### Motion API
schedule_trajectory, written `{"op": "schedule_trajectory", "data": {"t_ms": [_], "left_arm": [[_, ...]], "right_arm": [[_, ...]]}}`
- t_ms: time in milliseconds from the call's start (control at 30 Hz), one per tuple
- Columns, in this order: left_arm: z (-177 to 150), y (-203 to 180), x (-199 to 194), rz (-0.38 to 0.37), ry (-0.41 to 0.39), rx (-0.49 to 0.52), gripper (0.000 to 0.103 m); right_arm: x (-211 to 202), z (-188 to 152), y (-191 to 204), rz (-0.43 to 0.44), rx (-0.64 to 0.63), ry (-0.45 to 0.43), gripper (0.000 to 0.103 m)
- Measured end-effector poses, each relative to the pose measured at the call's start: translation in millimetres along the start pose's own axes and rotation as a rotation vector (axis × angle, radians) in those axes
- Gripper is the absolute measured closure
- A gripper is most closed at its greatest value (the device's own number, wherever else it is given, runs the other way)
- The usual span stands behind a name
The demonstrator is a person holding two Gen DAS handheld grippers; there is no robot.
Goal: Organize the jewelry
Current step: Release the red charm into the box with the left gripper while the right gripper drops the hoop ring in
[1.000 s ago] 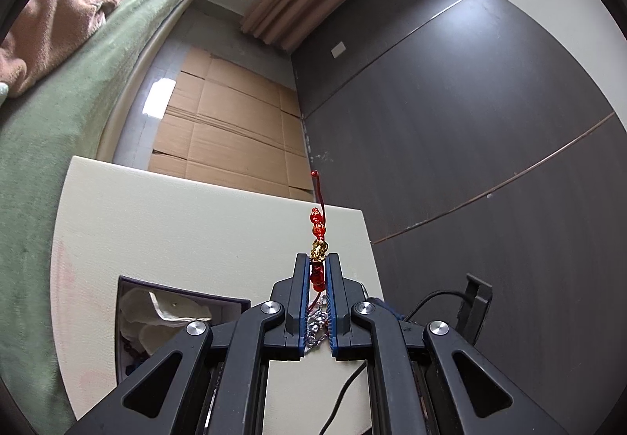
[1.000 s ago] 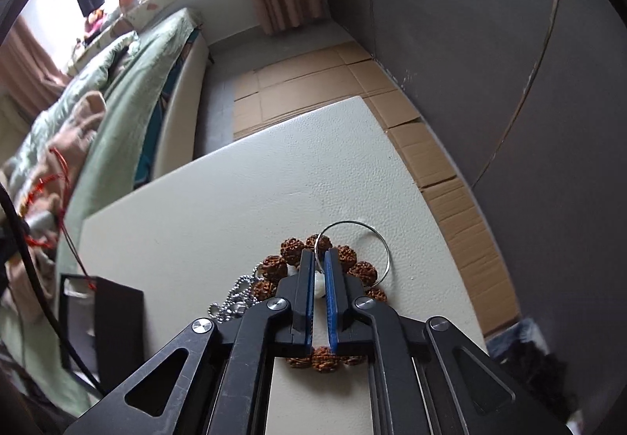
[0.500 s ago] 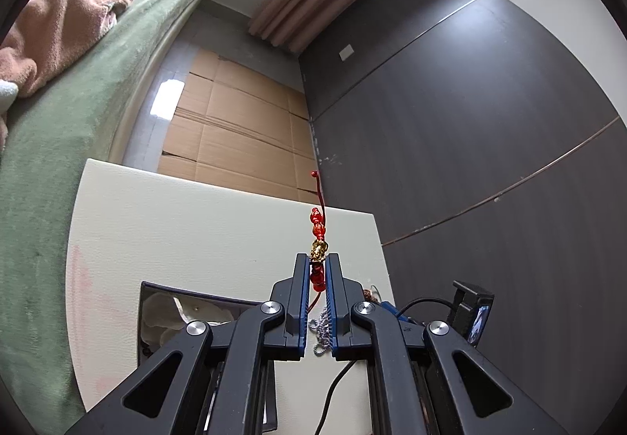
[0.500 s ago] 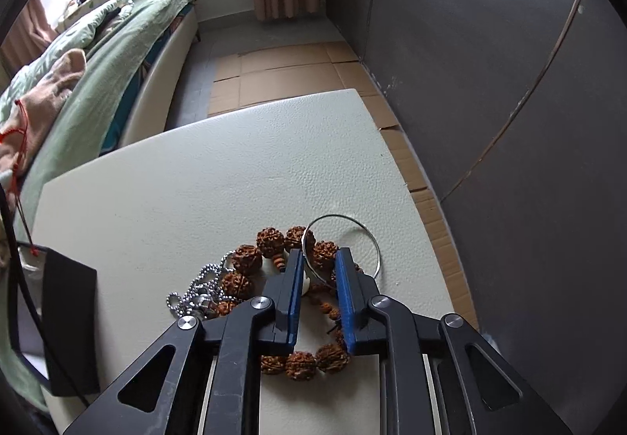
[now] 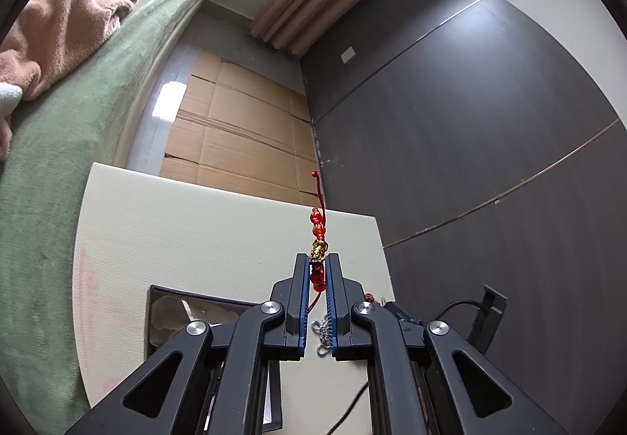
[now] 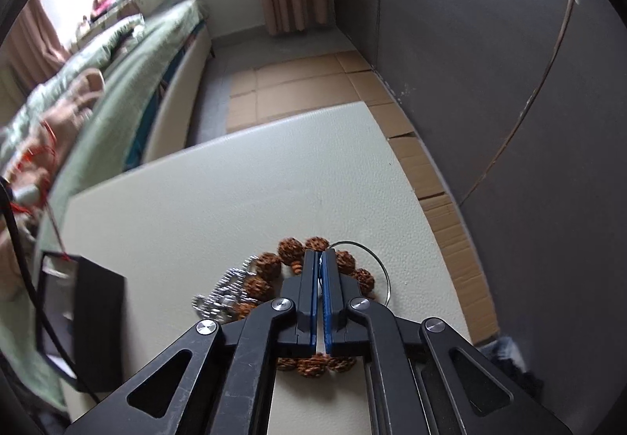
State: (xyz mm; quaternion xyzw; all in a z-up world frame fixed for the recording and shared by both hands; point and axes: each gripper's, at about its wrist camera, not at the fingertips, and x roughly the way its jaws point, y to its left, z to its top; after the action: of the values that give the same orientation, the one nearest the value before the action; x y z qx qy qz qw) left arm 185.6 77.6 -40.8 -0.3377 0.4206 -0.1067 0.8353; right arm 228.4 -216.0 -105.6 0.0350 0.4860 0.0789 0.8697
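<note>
A: Two grippers, both closed. Left gripper is clamped on the red bead charm: red beads sit between the blue pads, a gold bead sits right at the tips, and more red beads and a red cord stick out past them.

B: Where's that one over?

A: Above the white table, near the black box. The box is open with pale paper or cloth inside. A bit of silver chain shows on the table behind the pads.

B: And the right?

A: Right gripper has its pads nearly touching, down over the brown bead bracelet. A thin bright sliver shows between the pads near the tips, and the wire hoop runs right up to them, so it looks pinched on the hoop, not certain. The bracelet lies flat on the table in a ring around the fingers.

B: Other jewelry?

A: Silver chain bunched just left of the bracelet, touching it. The black box stands at the table's left side, well apart from the pile. A red cord hangs down at the box's top edge.
</note>
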Motion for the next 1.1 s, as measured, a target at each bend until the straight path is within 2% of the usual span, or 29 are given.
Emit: {"op": "schedule_trajectory", "data": {"t_ms": [200, 367, 500, 733, 833, 867, 900, 933, 967, 1000, 1100], "left_arm": [[-2.0, 5.4, -9.9, 0.018, -0.001, 0.004, 0.095], [-8.6, 9.1, -14.7, 0.051, 0.022, 0.025, 0.095], [-17.1, 13.0, -15.2, 0.096, 0.056, 0.043, 0.095], [-24.9, 31.8, -11.3, 0.166, 0.132, -0.016, 0.093], [-27.3, 39.4, -11.5, 0.173, 0.161, -0.05, 0.092], [-27.3, 41.0, -13.1, 0.175, 0.161, -0.058, 0.088], [-27.7, 41.7, -15.2, 0.175, 0.158, -0.064, 0.074], [-26.9, 42.7, -18.9, 0.171, 0.148, -0.071, 0.065], [-24.7, 43.1, -23.2, 0.168, 0.127, -0.076, 0.047], [-23.2, 43.3, -30.1, 0.167, 0.094, -0.079, 0.036], [-17.4, 43.8, -45.9, 0.177, 0.027, -0.08, 0.033]], "right_arm": [[-10.6, 2.9, -12.5, 0.147, 0.112, -0.037, 0.1], [-18.8, 2.5, -7.3, 0.274, 0.155, -0.067, 0.1], [-27.2, -0.5, 5.4, 0.382, 0.175, -0.089, 0.1], [-38.5, -6.4, 39.1, 0.537, 0.157, -0.113, 0.1], [-40.1, -9.7, 56.5, 0.593, 0.13, -0.114, 0.1], [-40.6, -11.7, 63.2, 0.61, 0.121, -0.113, 0.1], [-39.6, -13.0, 70.9, 0.631, 0.112, -0.109, 0.1], [-39.2, -13.5, 76.9, 0.643, 0.104, -0.105, 0.1], [-38.7, -14.5, 83.5, 0.65, 0.092, -0.102, 0.1], [-37.6, -15.3, 90.8, 0.659, 0.082, -0.097, 0.1], [-33.4, -18.9, 112.0, 0.688, 0.057, -0.076, 0.1]]}}
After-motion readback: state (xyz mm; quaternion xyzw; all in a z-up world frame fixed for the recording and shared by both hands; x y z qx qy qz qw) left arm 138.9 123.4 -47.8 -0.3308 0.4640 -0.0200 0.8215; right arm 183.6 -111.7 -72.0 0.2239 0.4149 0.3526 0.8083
